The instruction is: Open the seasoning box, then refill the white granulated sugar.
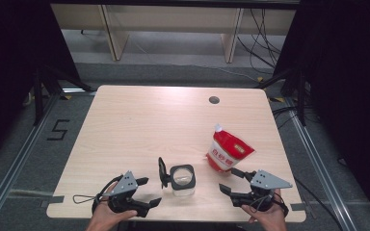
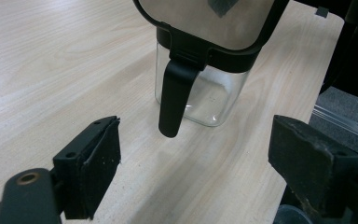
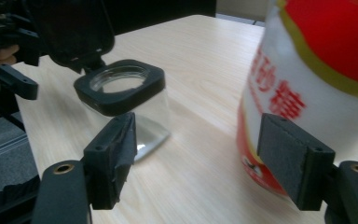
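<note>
Jar [image 1: 182,180] (lid up) stands between both open grippers — untouched.

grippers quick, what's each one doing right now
left claw: open, holding nothing, near the jar.
right claw: open, holding nothing, near the red pouch.

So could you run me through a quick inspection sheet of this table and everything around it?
Surface: pale wooden table, round hole near far edge.
Job's things: clear jar, hinged lid flipped open, looks empty; red and white pouch standing beside it.
Clutter: nothing seen.
Grippers: left gripper and right gripper open, holding nothing.
Cables: loop by left gripper; wires on floor behind.
Surroundings: black curtains, floor mark "5".
</note>
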Action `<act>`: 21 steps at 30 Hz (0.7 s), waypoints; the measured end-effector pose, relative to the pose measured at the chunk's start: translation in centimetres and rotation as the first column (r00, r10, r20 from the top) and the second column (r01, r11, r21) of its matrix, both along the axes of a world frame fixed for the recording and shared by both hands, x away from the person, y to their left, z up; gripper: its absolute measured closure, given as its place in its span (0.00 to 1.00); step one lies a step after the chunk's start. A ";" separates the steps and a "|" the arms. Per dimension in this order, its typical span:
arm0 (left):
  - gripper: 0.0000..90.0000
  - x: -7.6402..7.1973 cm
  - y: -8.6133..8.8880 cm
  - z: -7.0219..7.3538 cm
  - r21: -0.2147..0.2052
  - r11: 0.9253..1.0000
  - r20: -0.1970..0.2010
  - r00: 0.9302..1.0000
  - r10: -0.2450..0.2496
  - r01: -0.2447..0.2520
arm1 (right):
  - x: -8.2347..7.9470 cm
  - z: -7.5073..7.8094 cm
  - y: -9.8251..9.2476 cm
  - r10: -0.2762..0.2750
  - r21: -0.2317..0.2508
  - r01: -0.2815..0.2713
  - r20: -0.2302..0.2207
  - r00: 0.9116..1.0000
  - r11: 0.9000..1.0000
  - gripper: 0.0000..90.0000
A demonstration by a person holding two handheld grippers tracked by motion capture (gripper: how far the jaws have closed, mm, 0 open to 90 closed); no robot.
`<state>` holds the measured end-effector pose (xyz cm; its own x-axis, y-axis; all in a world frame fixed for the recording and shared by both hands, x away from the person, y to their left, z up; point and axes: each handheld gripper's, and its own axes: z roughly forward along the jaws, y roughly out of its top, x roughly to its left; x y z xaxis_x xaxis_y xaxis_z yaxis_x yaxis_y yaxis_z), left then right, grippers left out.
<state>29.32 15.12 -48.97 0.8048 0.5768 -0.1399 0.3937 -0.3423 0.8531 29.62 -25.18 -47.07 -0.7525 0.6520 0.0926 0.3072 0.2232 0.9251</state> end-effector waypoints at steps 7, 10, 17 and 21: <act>0.17 -0.1 0.2 -0.2 0.022 1.000 0.003 1.000 0.009 -0.009 | -0.1 -0.2 -1.6 -0.041 -0.001 0.041 0.004 0.999 0.999 0.29; 0.17 -0.2 0.2 -0.2 0.002 1.000 -0.002 1.000 0.008 -0.008 | -0.3 -0.3 -2.0 -0.071 0.005 0.071 -0.015 0.997 0.997 0.26; 0.18 -0.4 0.4 -0.2 0.029 1.000 0.015 1.000 0.006 -0.007 | 0.2 -0.9 -2.3 -0.070 0.010 0.070 -0.024 0.997 0.998 0.21; 0.18 -0.4 0.4 -0.5 0.025 0.999 0.010 1.000 0.024 -0.024 | 0.3 -1.0 -2.8 -0.103 -0.003 0.103 -0.040 0.994 0.995 0.19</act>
